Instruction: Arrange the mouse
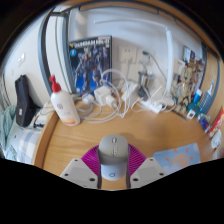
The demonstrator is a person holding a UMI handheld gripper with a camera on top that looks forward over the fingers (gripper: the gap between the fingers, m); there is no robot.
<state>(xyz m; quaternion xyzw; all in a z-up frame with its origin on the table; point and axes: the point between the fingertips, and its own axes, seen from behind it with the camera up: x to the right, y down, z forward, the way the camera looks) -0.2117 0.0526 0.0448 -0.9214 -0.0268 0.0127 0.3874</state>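
A grey and white mouse (pixel 113 155) sits between my two fingers, with the pink pads (pixel 92 158) pressing on both its sides. My gripper (pixel 113 166) is shut on the mouse and holds it over the near part of the wooden desk (pixel 100 128). A blue mouse mat (pixel 172 157) lies on the desk just right of the fingers.
A white bottle with a red cap (pixel 64 104) stands on the desk at the left. White power strips and cables (pixel 125 95) lie at the back, in front of a robot poster box (pixel 90 58). A model figure (pixel 188 82) and small items stand at the right. A black bag (pixel 24 100) hangs left.
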